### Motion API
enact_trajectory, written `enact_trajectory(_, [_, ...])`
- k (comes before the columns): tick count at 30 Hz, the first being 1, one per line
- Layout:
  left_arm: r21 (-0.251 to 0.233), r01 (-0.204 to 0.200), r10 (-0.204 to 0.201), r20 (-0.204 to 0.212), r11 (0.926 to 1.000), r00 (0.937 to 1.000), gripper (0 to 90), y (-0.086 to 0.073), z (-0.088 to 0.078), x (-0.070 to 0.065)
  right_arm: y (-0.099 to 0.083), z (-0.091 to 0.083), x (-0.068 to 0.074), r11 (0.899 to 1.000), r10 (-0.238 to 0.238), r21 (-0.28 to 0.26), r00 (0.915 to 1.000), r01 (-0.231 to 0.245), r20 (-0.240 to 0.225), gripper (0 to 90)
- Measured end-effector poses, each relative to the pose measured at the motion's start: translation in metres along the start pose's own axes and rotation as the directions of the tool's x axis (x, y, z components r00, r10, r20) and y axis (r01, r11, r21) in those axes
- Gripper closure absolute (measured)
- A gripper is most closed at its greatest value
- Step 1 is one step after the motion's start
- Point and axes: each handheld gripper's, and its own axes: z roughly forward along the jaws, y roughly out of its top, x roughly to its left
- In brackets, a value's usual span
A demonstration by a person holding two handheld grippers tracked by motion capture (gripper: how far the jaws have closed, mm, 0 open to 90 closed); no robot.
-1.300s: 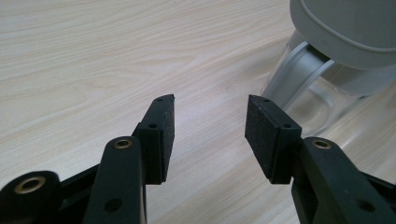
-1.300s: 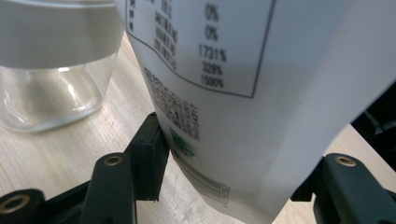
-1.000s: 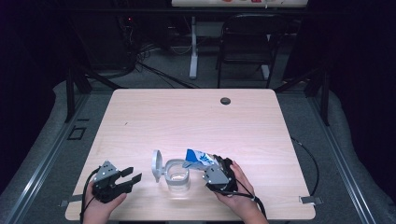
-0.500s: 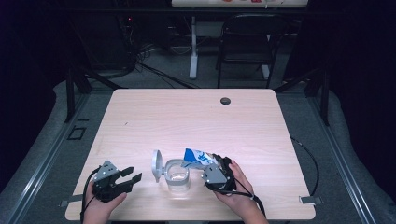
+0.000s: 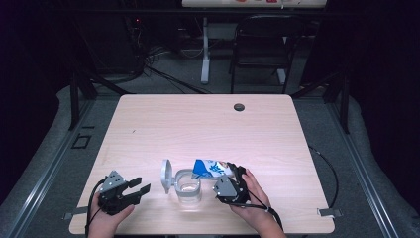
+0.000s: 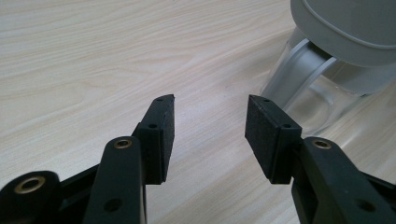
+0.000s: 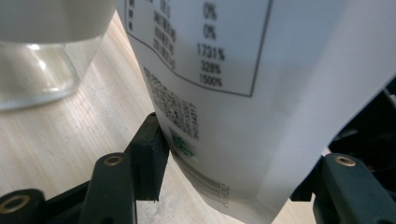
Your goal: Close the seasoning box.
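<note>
A clear jar (image 5: 188, 188) with a grey flip lid (image 5: 166, 175) standing up on its left side sits near the table's front edge. My right gripper (image 5: 236, 174) is shut on a blue and white pouch (image 5: 211, 168), tipped sideways with its mouth over the jar. In the right gripper view the pouch (image 7: 233, 93) fills the space between the jaws, its printed label facing me, and the jar (image 7: 37, 70) is at the upper left. My left gripper (image 5: 139, 185) rests open left of the jar. In the left gripper view its pads (image 6: 161, 135) are apart with bare wood between them; the jar (image 6: 317, 88) is upper right.
The wooden table (image 5: 198, 129) has a round cable hole (image 5: 239, 106) at the back. A chair (image 5: 262, 44) and a table leg (image 5: 205, 49) stand beyond the far edge. Cables trail from both grippers.
</note>
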Motion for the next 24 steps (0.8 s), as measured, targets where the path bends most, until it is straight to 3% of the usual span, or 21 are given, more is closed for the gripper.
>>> enact_trajectory(1, [0.004,-0.001,0.001,-0.002,1.0000,1.0000,53.0,0.0002,-0.0001,-0.0004,0.0008,0.0000,0.0018,1.000,-0.028,0.007,0.9995,0.028,0.011,43.2])
enact_trajectory(8, [-0.002,0.001,-0.001,0.001,1.0000,1.0000,52.9,0.0008,-0.0018,-0.0010,0.0028,0.0019,0.0080,0.995,-0.089,0.036,0.9956,0.088,0.029,43.4])
enact_trajectory(14, [-0.001,-0.003,0.003,0.002,1.0000,1.0000,52.9,0.0007,-0.0020,-0.0012,0.0031,0.0041,0.0101,0.995,-0.094,0.030,0.9947,0.093,0.042,43.5])
enact_trajectory(17, [0.000,-0.002,0.002,0.003,1.0000,1.0000,52.9,0.0006,-0.0017,-0.0009,0.0031,0.0045,0.0103,0.994,-0.109,0.037,0.9924,0.107,0.057,43.5])
enact_trajectory(19, [-0.003,-0.003,0.003,0.004,1.0000,1.0000,53.0,0.0005,-0.0014,-0.0005,0.0039,0.0034,0.0092,0.988,-0.143,0.071,0.9873,0.138,0.069,43.5])
enact_trajectory(24, [-0.003,0.000,0.000,0.003,1.0000,1.0000,53.0,0.0003,-0.0010,-0.0004,0.0027,0.0069,0.0116,0.986,-0.162,0.057,0.9839,0.158,0.077,43.6])
